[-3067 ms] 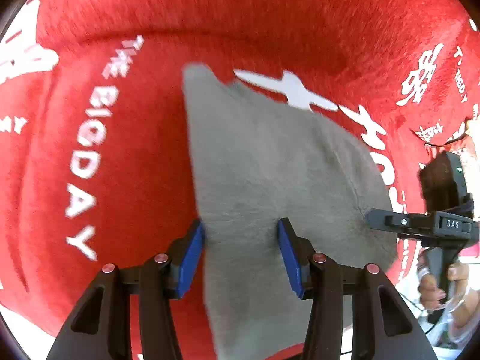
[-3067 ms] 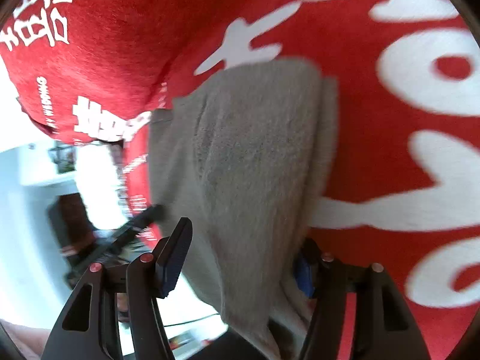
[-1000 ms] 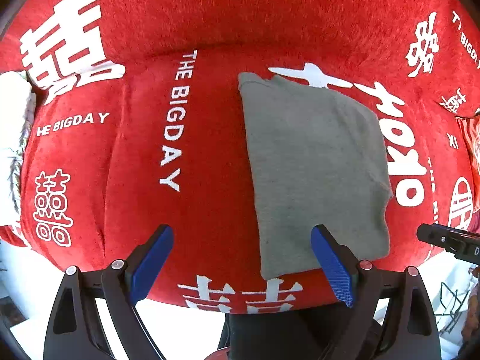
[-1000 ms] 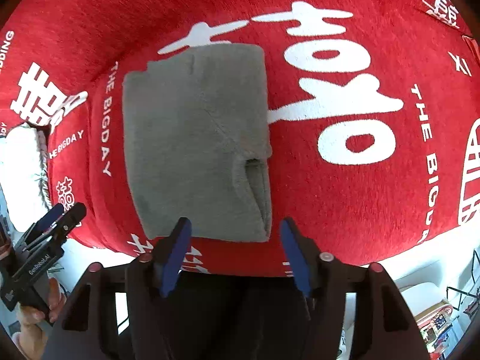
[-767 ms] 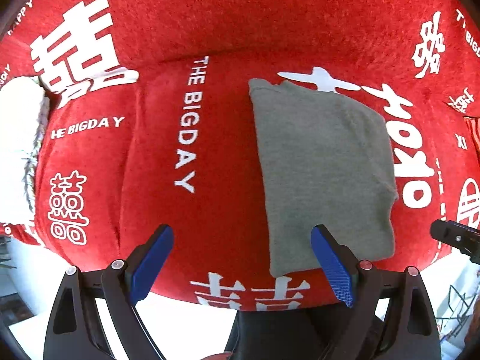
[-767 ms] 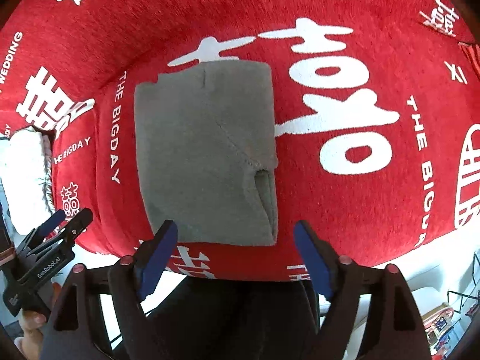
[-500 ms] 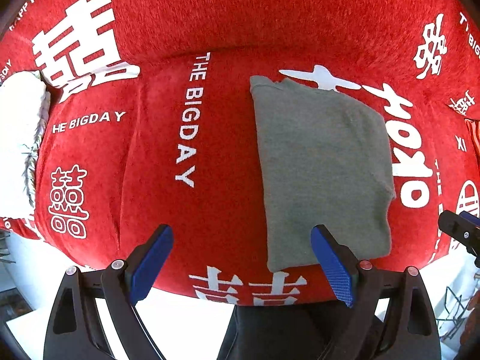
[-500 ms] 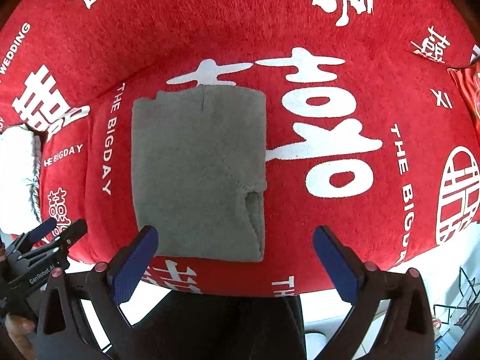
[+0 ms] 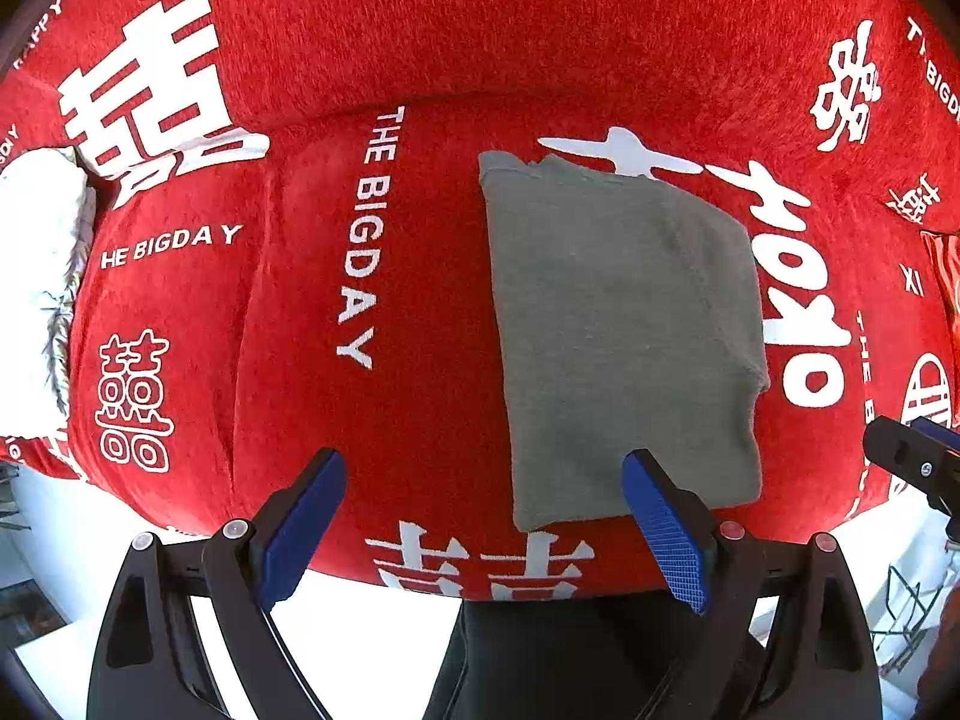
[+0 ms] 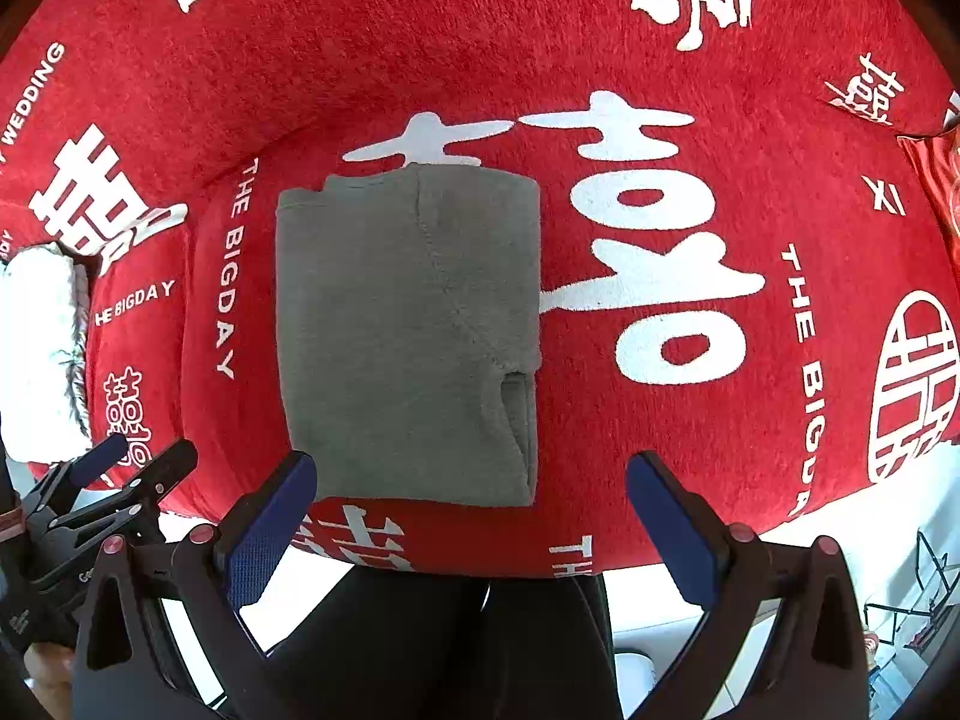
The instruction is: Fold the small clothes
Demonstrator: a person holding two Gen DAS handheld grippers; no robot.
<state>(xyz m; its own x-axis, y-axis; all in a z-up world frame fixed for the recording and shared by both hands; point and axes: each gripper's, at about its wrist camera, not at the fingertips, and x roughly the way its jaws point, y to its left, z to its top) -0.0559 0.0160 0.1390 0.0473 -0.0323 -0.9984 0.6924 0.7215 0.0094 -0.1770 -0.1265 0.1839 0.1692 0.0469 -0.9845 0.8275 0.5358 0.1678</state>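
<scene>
A grey garment (image 9: 624,336) lies folded into a flat rectangle on the red sofa seat (image 9: 420,300); it also shows in the right wrist view (image 10: 408,336), with a pocket opening at its lower right edge. My left gripper (image 9: 480,516) is open and empty, held back above the seat's front edge, left of the garment's near edge. My right gripper (image 10: 468,516) is open and empty, just in front of the garment's near edge. Each gripper shows at the edge of the other's view.
The sofa cover is red with white lettering and a padded backrest (image 9: 480,30). A white fluffy item (image 9: 36,240) lies at the seat's left end. A red cushion (image 10: 936,192) sits at the far right. The person's dark-clad legs (image 10: 450,648) are below the seat edge.
Both grippers let go of the garment and pulled back from it. The right gripper's jaws opened wide over the last second. The garment now lies still and folded.
</scene>
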